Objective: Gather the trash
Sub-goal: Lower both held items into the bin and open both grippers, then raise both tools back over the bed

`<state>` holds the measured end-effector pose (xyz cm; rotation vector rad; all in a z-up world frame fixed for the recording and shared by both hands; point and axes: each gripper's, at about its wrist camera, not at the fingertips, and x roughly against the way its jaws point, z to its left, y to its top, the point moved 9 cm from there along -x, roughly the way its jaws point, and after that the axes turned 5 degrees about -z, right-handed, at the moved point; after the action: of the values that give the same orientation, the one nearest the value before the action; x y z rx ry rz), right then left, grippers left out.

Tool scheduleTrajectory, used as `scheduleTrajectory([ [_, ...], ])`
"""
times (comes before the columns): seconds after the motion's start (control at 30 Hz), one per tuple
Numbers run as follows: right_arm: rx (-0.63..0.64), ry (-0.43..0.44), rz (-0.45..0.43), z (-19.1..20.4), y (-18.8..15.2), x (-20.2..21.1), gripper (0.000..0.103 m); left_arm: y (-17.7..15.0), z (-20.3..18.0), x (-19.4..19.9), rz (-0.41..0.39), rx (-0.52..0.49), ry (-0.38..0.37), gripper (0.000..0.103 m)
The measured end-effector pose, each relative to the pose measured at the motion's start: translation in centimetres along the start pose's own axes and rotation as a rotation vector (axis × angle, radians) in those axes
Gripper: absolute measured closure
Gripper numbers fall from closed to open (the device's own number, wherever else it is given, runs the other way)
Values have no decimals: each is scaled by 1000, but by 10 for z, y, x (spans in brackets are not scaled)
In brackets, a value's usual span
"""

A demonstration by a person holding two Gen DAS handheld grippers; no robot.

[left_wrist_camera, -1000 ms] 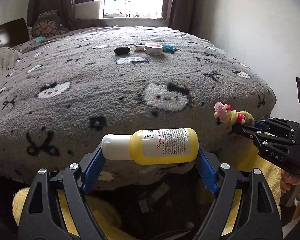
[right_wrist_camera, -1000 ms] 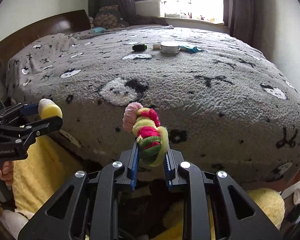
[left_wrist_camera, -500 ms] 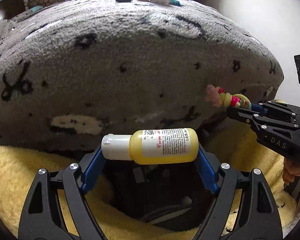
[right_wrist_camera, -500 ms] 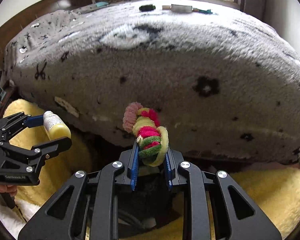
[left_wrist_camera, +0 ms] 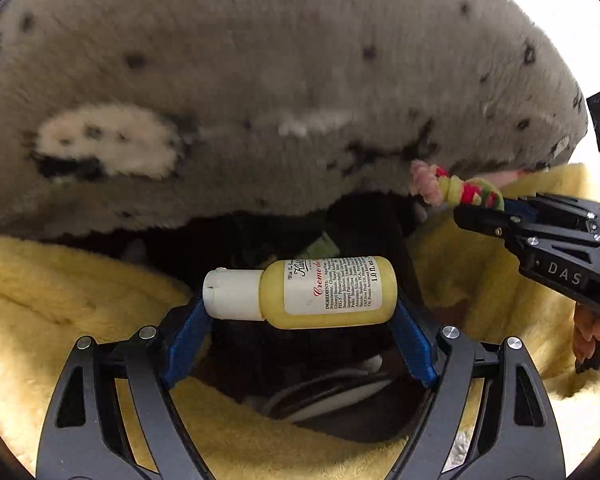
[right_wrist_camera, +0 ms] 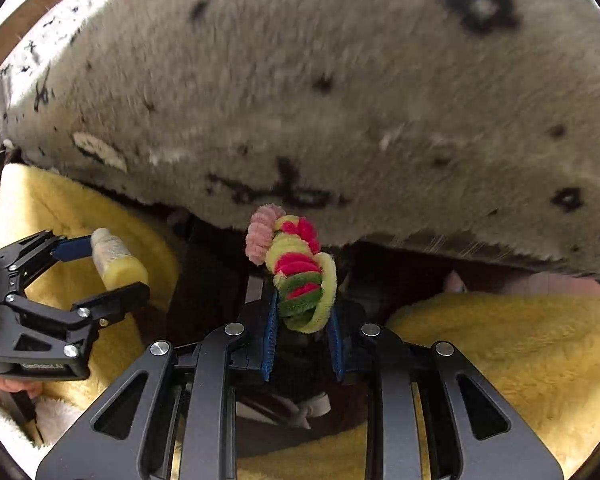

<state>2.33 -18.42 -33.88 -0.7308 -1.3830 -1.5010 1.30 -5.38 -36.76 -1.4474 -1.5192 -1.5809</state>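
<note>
Below the grey bed blanket (left_wrist_camera: 284, 80): left claw (left_wrist_camera: 300, 312) pinching yellow lotion bottle (left_wrist_camera: 324, 292) endwise, right claw (right_wrist_camera: 302, 320) pressed onto striped fuzzy scrunchie (right_wrist_camera: 296, 268), both over yellow fleece (left_wrist_camera: 60, 292).

The bottle (left_wrist_camera: 328, 292) is smooth, slightly glossy yellow plastic with a white plastic cap and a matt paper label. The scrunchie (right_wrist_camera: 296, 272) is fuzzy chenille cloth — pink, red, green, yellow. The blanket (left_wrist_camera: 280, 80) is thick grey fleece; the yellow throw (right_wrist_camera: 500, 352) is shaggy plush. Both tongs (left_wrist_camera: 300, 332) (right_wrist_camera: 302, 340) are matt black plastic — ribbed blue pads (left_wrist_camera: 414, 342), shiny metal screws.
</note>
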Motion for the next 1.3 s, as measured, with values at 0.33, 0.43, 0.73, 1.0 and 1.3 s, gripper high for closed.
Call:
scheduleTrajectory([
  [0.33, 44, 36, 41, 13, -5, -15, 78, -13, -10, -17, 72, -32, -11, 24],
  [0.43, 41, 37, 28, 14, -3, -13, 76, -12, -8, -20, 69, -19, -10, 18],
  [0.73, 16, 42, -25, 10, 7, 6, 56, -4, -5, -5, 23, -9, 14, 11],
  [1.0, -19, -27, -160, -4, 38, 54, 30, 24, 0, 31, -93, -7, 24, 11],
  [1.3, 3, -127, -401, -20, 98, 134, 22, 89, 2, 106, -329, -49, 66, 11],
])
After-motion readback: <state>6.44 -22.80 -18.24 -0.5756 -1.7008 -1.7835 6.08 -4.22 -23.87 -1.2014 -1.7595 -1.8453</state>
